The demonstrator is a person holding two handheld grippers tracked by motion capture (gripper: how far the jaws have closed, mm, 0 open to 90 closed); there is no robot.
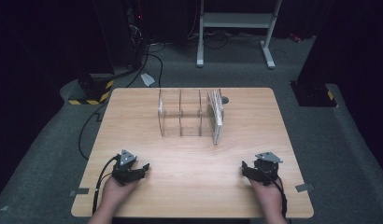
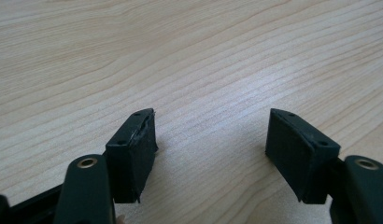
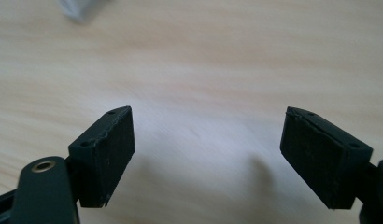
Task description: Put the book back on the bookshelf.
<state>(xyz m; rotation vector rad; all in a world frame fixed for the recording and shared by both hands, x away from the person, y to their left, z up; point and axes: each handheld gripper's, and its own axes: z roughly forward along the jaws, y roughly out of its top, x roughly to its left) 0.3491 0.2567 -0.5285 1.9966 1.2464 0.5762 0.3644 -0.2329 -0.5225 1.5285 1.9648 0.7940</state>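
1. The left tongs [image 1: 142, 167] rest low at the near left of the tabletop [image 1: 189, 158], held from behind by the person's left hand [image 1: 116, 190]; their tips point right, toward the middle of the board.
2. The right tongs [image 1: 246, 169] rest at the near right, held by the right hand [image 1: 268, 196], tips pointing left, so the two pairs face each other and lie well apart.
3. Each carries a grey three-cornered plate on top, and a black cable trails off the near edge from each.
4. The left gripper view shows the left tongs [image 2: 210, 135] spread apart with bare wood between the pads.
5. The right gripper view shows the right tongs [image 3: 207, 135] likewise spread apart around bare wood.
6. A clear divided rack [image 1: 182, 113] stands at the far middle of the tabletop. Its left compartments look empty; a few flat plates or panels [image 1: 216, 112] stand upright on edge in its right end.
7. The high view also shows grey carpet, a white frame stand [image 1: 236, 28] beyond the tabletop and a yellow-and-black striped base [image 1: 92, 91] at far left.
8. The right gripper view catches a blurred pale-grey corner [image 3: 84, 9] at its top edge; what it is cannot be told.
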